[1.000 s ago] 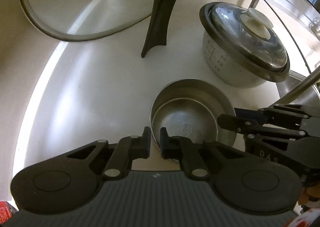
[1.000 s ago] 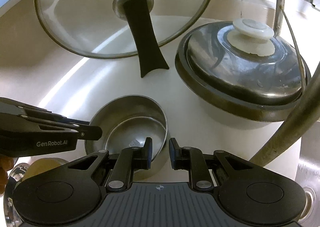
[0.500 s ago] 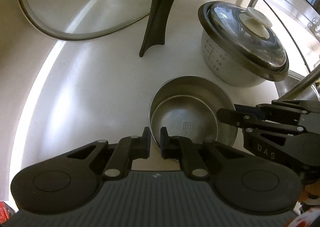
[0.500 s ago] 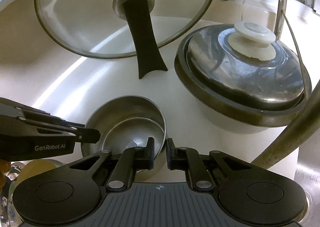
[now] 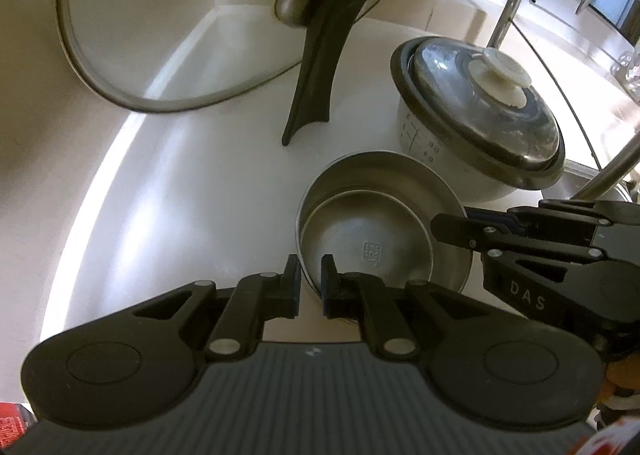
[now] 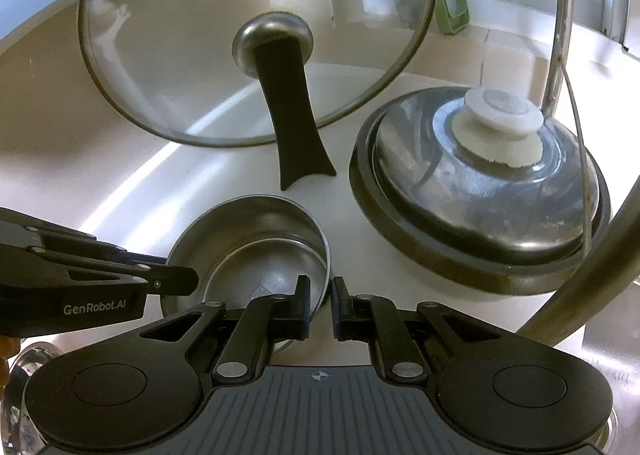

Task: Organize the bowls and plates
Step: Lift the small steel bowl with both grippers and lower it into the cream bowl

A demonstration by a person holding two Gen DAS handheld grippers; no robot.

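2 nested steel bowls on the counter, both grippers clamped on the outer rim.

Outer bowl (image 5: 400, 179) is brushed stainless, round, thin-walled; the smaller inner bowl (image 5: 366, 247) sits inside it, same dull metal, with a small stamped mark on its flat bottom. The stack rests on a smooth, glossy white countertop (image 5: 192, 195), just in front of a pot (image 5: 476, 127) with a domed metal lid and white knob, and near a round glass lid (image 6: 256, 35) with metal rim, propped upright on its black handle. Left gripper (image 5: 309, 286) pinches the rim of the outer bowl at the near-left edge, 1 pad inside and 1 outside. Right gripper (image 6: 321, 305) grips the opposite side of the rim the same way.
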